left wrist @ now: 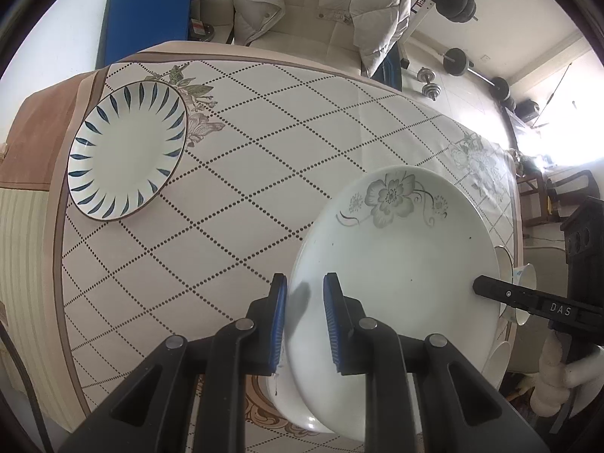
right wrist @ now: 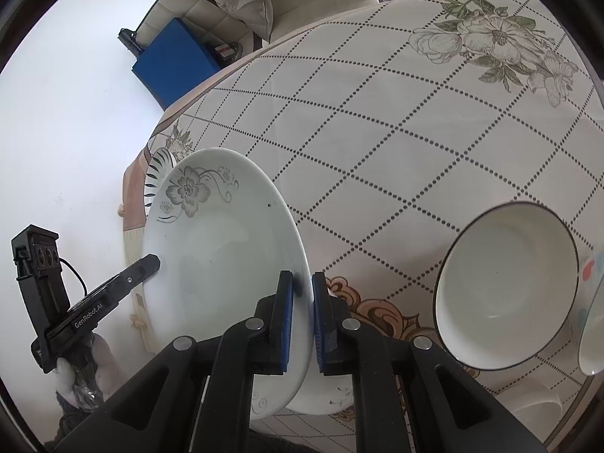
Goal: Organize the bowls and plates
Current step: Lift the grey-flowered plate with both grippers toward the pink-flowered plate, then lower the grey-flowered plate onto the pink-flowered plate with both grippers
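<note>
A white plate with a grey flower print (left wrist: pixel 400 264) hangs tilted above the table, over a second white plate (left wrist: pixel 290 407) lying below it. My right gripper (right wrist: pixel 302 321) is shut on the flower plate's (right wrist: pixel 222 260) rim. My left gripper (left wrist: pixel 305 324) straddles the plate's opposite rim with its jaws apart, not touching. A plate with blue leaf marks (left wrist: pixel 126 147) lies at the far left of the table. A white bowl with a dark rim (right wrist: pixel 506 305) sits on the right, next to another bowl's edge (right wrist: pixel 590 324).
The table carries a checked cloth with flower prints (left wrist: pixel 264 143). A padded chair with a jacket (left wrist: pixel 321 7) stands behind it, a blue board (left wrist: pixel 147 11) to its left, and dumbbells (left wrist: pixel 430 83) lie on the floor.
</note>
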### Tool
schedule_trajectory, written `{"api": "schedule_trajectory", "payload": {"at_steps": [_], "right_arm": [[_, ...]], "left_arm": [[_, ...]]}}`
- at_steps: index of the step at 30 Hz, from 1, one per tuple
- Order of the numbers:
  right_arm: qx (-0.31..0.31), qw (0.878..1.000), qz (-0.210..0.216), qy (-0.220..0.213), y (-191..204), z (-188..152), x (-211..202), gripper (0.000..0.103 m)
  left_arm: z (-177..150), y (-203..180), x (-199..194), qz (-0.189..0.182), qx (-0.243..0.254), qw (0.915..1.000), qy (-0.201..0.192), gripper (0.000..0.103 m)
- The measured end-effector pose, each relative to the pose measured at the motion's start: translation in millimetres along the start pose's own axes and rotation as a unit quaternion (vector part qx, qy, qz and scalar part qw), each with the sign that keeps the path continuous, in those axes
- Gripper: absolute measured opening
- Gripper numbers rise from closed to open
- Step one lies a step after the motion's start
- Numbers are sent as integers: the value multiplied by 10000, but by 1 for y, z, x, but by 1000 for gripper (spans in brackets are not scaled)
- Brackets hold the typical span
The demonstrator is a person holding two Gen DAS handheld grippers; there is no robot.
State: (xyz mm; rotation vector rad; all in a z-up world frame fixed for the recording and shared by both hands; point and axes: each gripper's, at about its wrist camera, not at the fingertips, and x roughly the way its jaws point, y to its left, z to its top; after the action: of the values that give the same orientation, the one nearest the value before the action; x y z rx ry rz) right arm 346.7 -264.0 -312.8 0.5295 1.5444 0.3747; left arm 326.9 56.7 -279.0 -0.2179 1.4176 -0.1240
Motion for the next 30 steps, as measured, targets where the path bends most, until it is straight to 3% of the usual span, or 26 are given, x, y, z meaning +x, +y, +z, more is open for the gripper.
{"api": "schedule_trajectory", "payload": {"at_steps": [8, 13, 30], "right_arm": [[205, 9997, 97, 82, -19, -60, 14, 12], [292, 9992, 84, 250, -30, -80, 37, 12], [108, 9984, -447, 322, -26, -82, 73, 12]], "left_arm": [[-43, 4, 13, 33, 92, 9998, 198, 17], [-59, 12, 33, 127, 99, 9991, 388, 17], [-82, 5, 68, 535, 452, 9951, 699, 17]]}}
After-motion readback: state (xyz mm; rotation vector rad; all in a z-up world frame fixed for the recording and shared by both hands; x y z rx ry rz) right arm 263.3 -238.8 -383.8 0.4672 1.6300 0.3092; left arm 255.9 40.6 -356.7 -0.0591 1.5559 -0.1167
